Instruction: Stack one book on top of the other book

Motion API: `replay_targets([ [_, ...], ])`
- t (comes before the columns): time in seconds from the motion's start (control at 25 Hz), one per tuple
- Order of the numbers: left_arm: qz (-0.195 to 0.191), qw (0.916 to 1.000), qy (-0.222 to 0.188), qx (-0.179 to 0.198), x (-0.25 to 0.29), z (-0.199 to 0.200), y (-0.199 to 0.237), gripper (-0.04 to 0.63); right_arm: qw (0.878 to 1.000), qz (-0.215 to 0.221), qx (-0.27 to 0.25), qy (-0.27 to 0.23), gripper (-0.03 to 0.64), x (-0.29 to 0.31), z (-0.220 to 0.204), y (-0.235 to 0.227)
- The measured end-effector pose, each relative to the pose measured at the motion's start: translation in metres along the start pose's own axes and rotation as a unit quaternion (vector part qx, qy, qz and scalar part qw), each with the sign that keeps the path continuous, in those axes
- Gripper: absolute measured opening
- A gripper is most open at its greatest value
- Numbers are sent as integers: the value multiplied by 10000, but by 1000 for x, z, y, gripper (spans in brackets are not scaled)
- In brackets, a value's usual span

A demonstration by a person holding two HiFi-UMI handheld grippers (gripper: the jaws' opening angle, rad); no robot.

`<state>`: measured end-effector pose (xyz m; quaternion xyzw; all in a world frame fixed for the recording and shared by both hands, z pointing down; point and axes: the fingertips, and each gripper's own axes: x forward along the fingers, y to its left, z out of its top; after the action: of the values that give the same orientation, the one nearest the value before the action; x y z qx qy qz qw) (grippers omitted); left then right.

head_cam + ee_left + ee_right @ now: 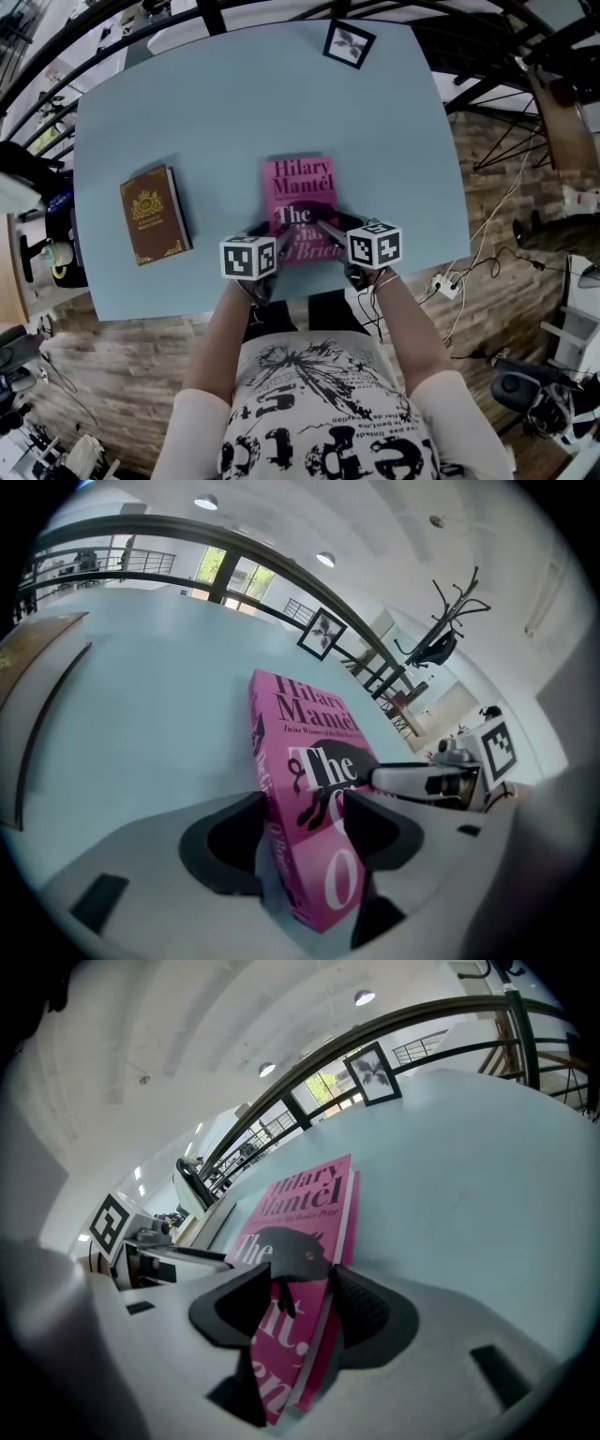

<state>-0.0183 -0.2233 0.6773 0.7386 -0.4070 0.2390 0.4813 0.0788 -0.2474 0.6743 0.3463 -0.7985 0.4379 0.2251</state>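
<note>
Two books lie on the pale blue table [234, 103], well apart. At the left is the brown book [155, 215], one gilt emblem on its cover, with nothing touching it. Next comes the left gripper [305, 808] — its jaws are spread wide about the near spine-side corner of the pink book [300, 187] and not visibly clamped on it. That book sits mid-table, near the front edge. One framed picture [349, 43] rests at the far edge. Second of the two grippers, the right gripper [300, 1279] grips the pink book's other near corner — jaws closed partway, pads pressing on it.
</note>
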Motion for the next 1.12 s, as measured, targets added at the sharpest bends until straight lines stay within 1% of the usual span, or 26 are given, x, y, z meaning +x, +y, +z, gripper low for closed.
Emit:
replay_targets([
  [0.28, 124, 9998, 161, 39, -6, -4, -3, 256, 9995, -239, 149, 134, 195, -6, -8, 5],
  [0.36, 190, 9997, 71, 104, -15, -2, -2, 247, 9993, -232, 284, 123, 193, -9, -12, 12],
  [0.44, 300, 9992, -100, 225, -32, 9, -1, 234, 9991, -197, 388, 13, 192, -12, -10, 22],
  [0.52, 327, 9986, -255, 316, -48, 17, 0, 230, 9990, -200, 394, -111, 190, -16, -4, 34],
  [0.68, 308, 9976, -543, 315, -78, 28, 12, 230, 9993, -276, 58, -241, 189, -12, 16, 68],
  [0.8, 324, 9962, -761, 275, -106, 36, 28, 230, 9991, -248, -166, -303, 189, -3, 29, 98],
  [1.12, 625, 9917, -1099, 216, -179, 46, 90, 230, 9984, -25, -449, -327, 189, 43, 49, 180],
])
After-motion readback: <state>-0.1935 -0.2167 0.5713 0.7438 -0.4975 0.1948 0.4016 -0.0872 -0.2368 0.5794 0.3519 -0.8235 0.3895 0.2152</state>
